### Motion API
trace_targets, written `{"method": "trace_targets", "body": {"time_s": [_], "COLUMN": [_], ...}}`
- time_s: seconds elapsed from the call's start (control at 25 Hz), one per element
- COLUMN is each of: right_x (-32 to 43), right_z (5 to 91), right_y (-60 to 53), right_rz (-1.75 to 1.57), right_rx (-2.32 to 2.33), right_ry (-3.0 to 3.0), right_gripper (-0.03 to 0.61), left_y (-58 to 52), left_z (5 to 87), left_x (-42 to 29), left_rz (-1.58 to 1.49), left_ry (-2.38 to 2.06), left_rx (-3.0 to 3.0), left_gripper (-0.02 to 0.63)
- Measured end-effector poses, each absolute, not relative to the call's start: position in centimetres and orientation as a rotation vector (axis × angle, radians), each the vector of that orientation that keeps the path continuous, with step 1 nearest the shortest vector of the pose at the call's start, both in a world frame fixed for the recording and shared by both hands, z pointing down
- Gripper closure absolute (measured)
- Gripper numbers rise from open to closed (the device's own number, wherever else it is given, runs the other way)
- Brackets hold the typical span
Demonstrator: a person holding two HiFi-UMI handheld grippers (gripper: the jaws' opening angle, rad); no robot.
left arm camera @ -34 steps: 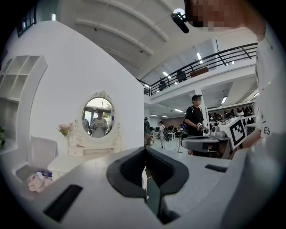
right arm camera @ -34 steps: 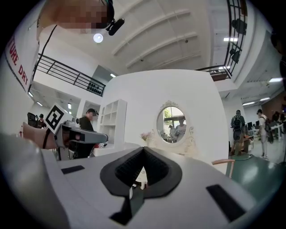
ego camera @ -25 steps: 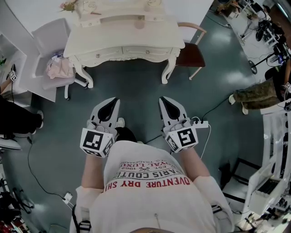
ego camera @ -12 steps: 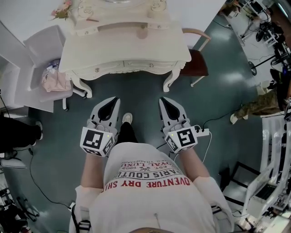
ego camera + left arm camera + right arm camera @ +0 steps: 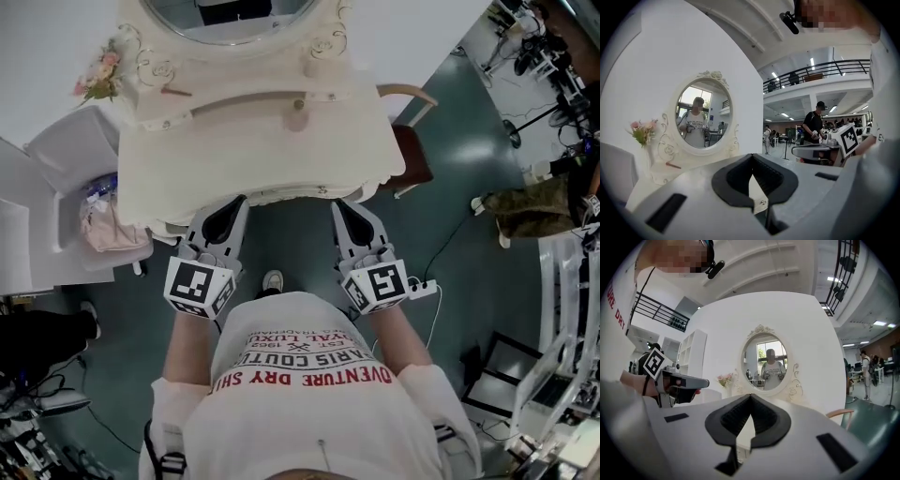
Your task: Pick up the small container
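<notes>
While left gripper (image 5: 234,204) and right gripper (image 5: 339,206) hang closed, empty, by the dresser (image 5: 253,155), container (image 5: 296,116) sits far, unpicked.

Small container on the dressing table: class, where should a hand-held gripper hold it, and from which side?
The small container looks round and stands alone on the dressing table, mirror behind it; probably grip across its sides, coming from the front.
</notes>
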State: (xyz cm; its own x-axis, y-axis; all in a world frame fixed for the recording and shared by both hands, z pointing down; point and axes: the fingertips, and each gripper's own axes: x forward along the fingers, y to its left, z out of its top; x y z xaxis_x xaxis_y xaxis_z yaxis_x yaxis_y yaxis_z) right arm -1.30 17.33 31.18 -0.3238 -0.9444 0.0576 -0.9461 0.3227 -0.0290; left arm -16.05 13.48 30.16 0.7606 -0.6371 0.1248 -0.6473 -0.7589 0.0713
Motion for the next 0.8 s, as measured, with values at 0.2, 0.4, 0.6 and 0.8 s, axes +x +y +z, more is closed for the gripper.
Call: {"method": "trace_targets", "body": {"time_s": [0.2,0.4,0.6,0.8], "right_x": [-0.9,0.7,3.3,6.7], "right_z": [31.6,33.1,34.5,35.6], "right_y": [11.5,6.8,1.4,-5.1], "right_rz": [0.126,0.157,0.181,0.167], "right_rx": [1.836,1.837,1.786,1.697], "right_ry": [-2.498,-2.478,-2.512,-2.557], "right_gripper": [0.58,0.58,0.58,0.58], "left_y": [7.5,3.4,-0.8,-6.2], "left_z": [30.5,32.3,34.7,36.6], "left_x": [-15.0,-13.0,-9.4,-6.1], "left_rz": [0.16,0.176,0.191,0.176], "left_ry": [-0.993,-0.95,-0.906,-0.962], "left_rx": [2.857,2.848,2.862,2.825], "left_gripper": [0.607,0.607,0.607,0.607]}}
